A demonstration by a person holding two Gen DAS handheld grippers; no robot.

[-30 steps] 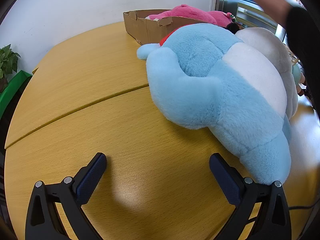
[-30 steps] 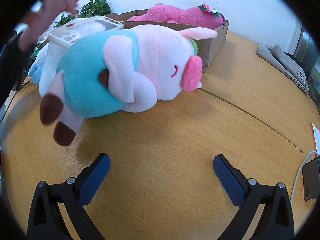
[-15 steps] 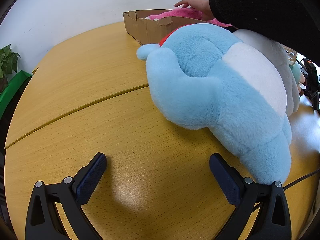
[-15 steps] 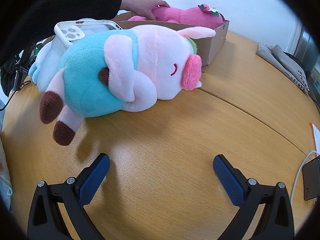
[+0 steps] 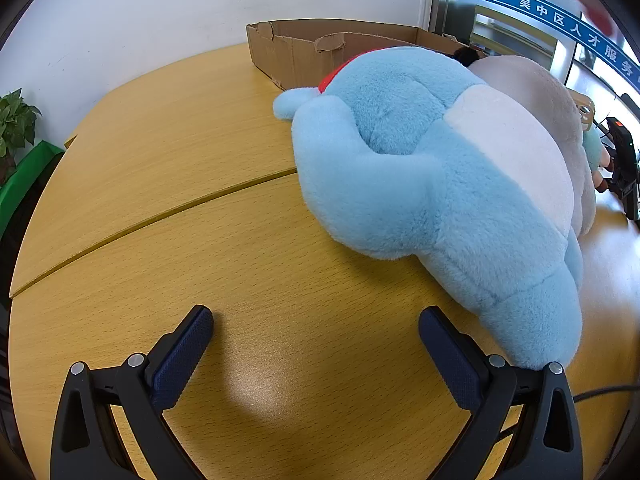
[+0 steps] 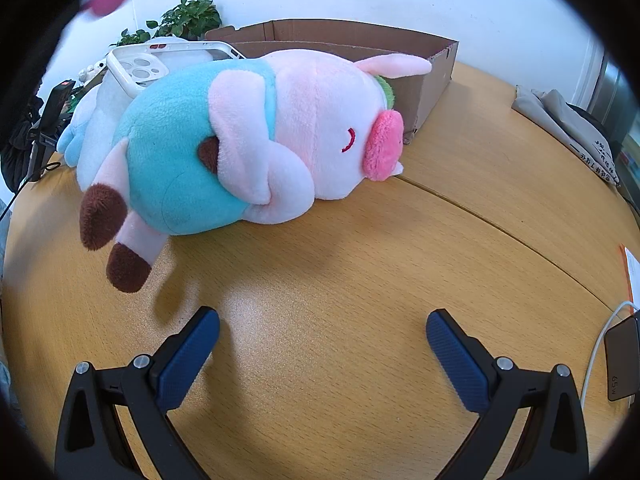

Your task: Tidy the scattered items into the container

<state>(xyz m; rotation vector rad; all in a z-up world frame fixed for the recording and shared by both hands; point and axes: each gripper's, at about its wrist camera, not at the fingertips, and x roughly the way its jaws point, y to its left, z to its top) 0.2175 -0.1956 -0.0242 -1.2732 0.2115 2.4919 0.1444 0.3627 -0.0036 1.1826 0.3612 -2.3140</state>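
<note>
Both grippers, the left gripper (image 5: 316, 330) and the right gripper (image 6: 322, 330), are held with jaws wide apart and nothing between them, low over the wooden table (image 6: 360, 280). A blue plush (image 5: 432, 184), a pig plush (image 6: 248, 140) and a phone case (image 6: 136, 68) are seen outside the cardboard box (image 6: 360, 36), so they remain to be placed inside.

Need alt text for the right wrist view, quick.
A pink pig plush in teal clothing lies on its side on the wooden table, before an open cardboard box. The open right gripper holds nothing.
</note>
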